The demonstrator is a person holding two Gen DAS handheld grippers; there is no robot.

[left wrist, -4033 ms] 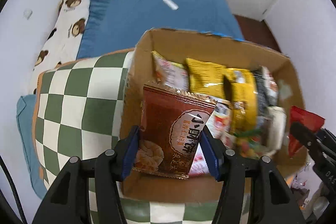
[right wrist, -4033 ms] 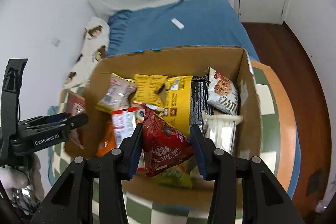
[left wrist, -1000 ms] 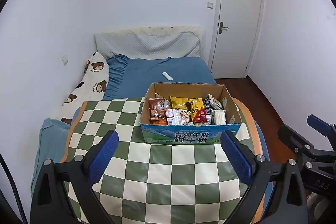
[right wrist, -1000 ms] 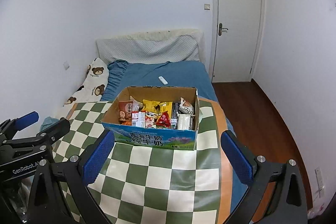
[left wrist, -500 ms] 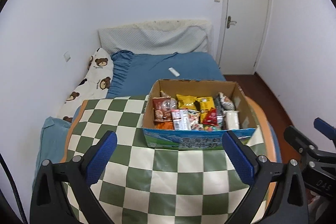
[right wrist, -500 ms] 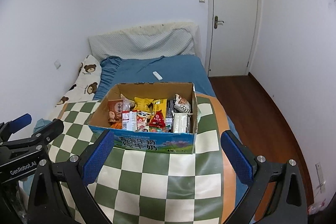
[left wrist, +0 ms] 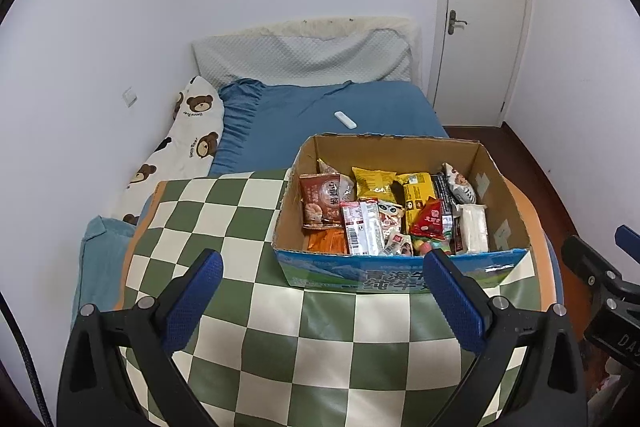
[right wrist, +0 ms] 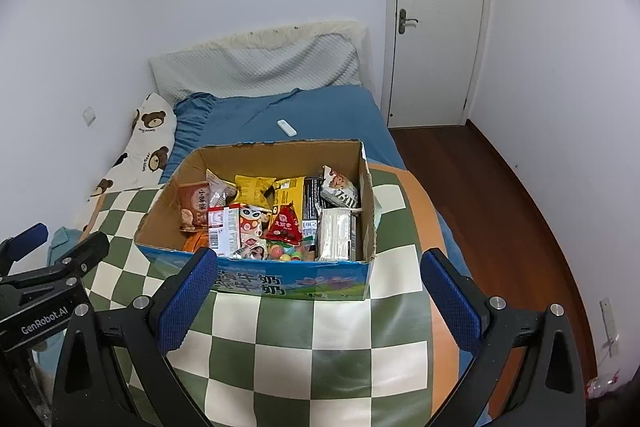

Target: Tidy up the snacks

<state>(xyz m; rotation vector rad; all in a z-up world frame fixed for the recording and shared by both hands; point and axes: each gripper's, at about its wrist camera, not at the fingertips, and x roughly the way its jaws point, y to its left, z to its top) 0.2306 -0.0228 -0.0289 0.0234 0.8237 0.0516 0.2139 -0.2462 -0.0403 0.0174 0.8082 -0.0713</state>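
Holding both tongs spread wide and empty over the checked cloth (left wrist: 224,227), I have my left gripper (left wrist: 324,291) and right gripper (right wrist: 320,287) hanging short of the box (right wrist: 280,283), gripping nothing. No packet lies loose on the cloth in either view, so I judge the sorting close to done, if not finished. Inside the box the snacks (left wrist: 392,215) stand packed in rough rows: a brown bag (left wrist: 322,201) at the left, a red pouch (right wrist: 285,223) near the middle, a white pack (right wrist: 336,239) against the right wall. Whether any of them needs straightening I cannot tell from here; the front row hides the packets behind it, and the lowest ones are covered. Print on most wrappers is too small to read. Beyond the box a small white remote (left wrist: 345,119) rests on the blue bed (left wrist: 360,107), well apart from the snacks. The cloth's near edge is cut off behind my tongs, so anything lying there goes unseen.
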